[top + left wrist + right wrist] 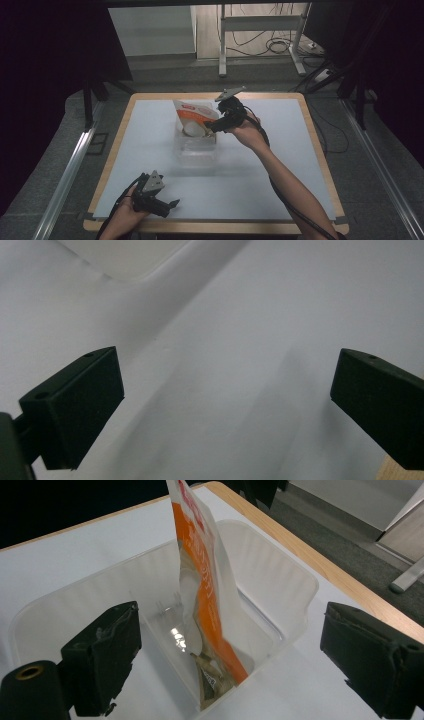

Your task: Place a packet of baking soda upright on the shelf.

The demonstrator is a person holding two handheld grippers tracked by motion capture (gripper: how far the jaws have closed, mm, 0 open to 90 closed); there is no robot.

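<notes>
An orange and white pouch (192,117) (202,575) stands upright on its edge inside a clear plastic bin (196,147) (270,585) at the middle of the white table. My right gripper (212,127) (230,665) hovers just above the bin's right side, open, its jaws wide apart with the pouch standing free between and beyond them. My left gripper (172,204) (225,410) rests low near the table's front left edge, open, with only bare white table between its jaws. A corner of the bin (125,260) shows at the top of the left gripper view.
The white table top (280,165) has a wooden rim (320,150). Beyond the far edge lie grey floor, a metal table frame (222,45) and loose cables (277,45). Dark curtains flank both sides.
</notes>
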